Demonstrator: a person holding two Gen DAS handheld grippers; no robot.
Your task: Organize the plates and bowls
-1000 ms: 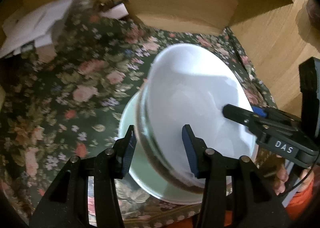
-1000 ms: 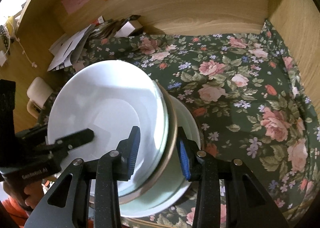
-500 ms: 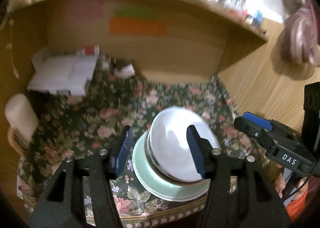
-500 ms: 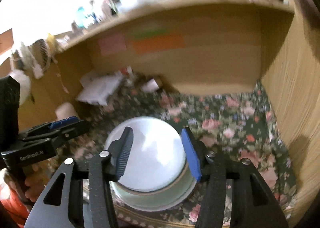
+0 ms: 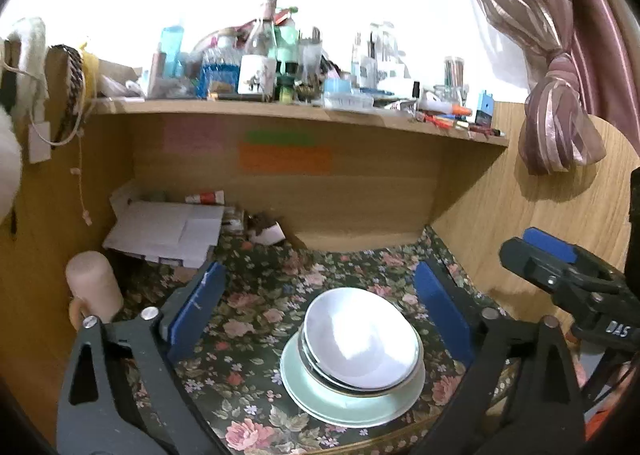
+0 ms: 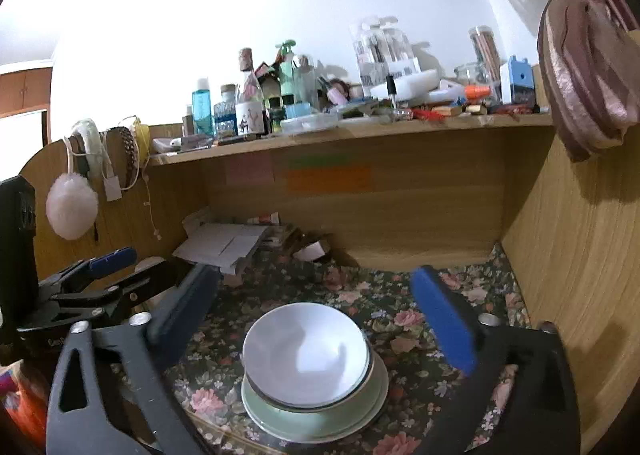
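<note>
A white bowl [image 5: 362,339] sits nested in another bowl on a pale green plate [image 5: 352,405], stacked near the front edge of the flowered cloth. The same stack shows in the right wrist view: bowl [image 6: 306,353], plate [image 6: 316,421]. My left gripper [image 5: 320,303] is open and empty, held back and above the stack. My right gripper [image 6: 316,305] is open and empty too, also back from the stack. The right gripper shows at the right of the left wrist view [image 5: 560,267], and the left gripper at the left of the right wrist view [image 6: 96,275].
The flowered cloth [image 5: 260,319] covers a desk nook with wooden walls. White papers and boxes [image 5: 164,233] lie at the back left. A cream cylinder [image 5: 94,287] stands at the left. A cluttered shelf [image 5: 300,111] runs overhead. A curtain [image 5: 560,95] hangs at the right.
Both grippers let go of the white bowl, opened wide and pulled back and up. The bowl now rests settled in the stack.
</note>
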